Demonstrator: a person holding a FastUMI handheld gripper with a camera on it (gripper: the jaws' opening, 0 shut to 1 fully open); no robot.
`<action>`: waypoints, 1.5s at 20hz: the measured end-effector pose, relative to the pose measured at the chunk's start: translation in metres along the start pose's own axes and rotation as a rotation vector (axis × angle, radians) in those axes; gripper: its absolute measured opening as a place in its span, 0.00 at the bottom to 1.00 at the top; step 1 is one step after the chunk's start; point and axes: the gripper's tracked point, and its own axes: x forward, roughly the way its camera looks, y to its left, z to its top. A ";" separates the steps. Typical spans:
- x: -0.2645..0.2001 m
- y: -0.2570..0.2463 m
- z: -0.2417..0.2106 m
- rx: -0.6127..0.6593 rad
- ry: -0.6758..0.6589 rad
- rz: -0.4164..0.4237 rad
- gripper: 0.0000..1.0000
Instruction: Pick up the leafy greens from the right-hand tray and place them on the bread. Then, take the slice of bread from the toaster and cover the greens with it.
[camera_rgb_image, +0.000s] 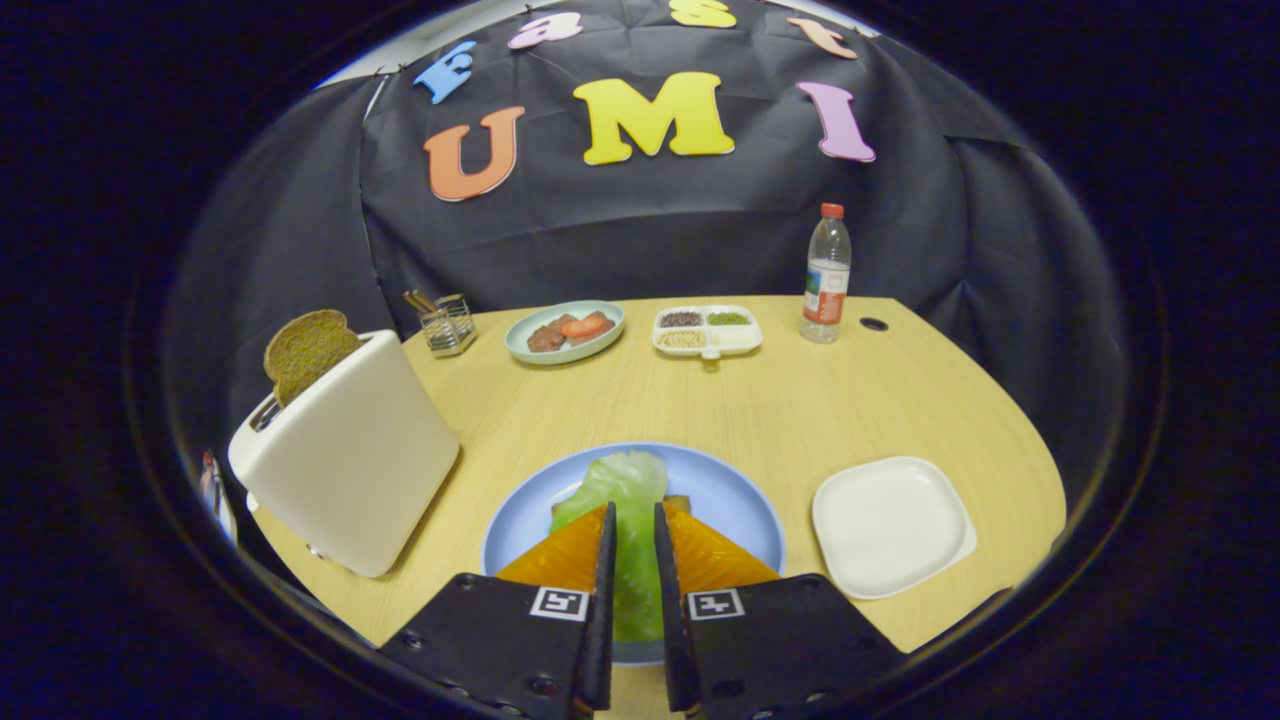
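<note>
I have the gripper (632, 530) low over the blue plate (740, 500) at the bottom centre of the frame. Its fingers (605, 560) stand a narrow gap apart, and the leafy greens (625, 500) run through that gap. Whether both fingers press on the leaf I cannot tell; they sit close on either side of it.

The greens lie as one long pale-green leaf, its long axis running straight away from me along the fingers. The broad, crinkled end points toward the far side of the worktop (720, 400) and shows just beyond the fingertips; the narrower end comes back toward me between the fingers. A brown corner of the bread (678, 502) peeks out beside the leaf, just right of it at the fingertips, with the leaf over it on the plate.

At the left of the frame stands the white toaster (350, 460), tilted in my view, with a dark brown slice of bread (305, 352) sticking up out of its slot. At lower right, just beside the blue plate, is the white square tray (890, 525).

Along the far edge in the upper middle I see a small wire holder (447, 324), a pale green plate with pieces of food (565, 331), a white divided dish (707, 330) holding small heaps, and a clear bottle (827, 272) with a red cap, standing upright at the right end of that row.
</note>
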 end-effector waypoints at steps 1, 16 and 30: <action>0.001 0.002 -0.001 0.005 0.002 0.013 0.22; 0.033 0.003 -0.057 -0.018 0.152 -0.020 0.61; 0.017 0.046 -0.036 0.087 0.123 0.082 0.00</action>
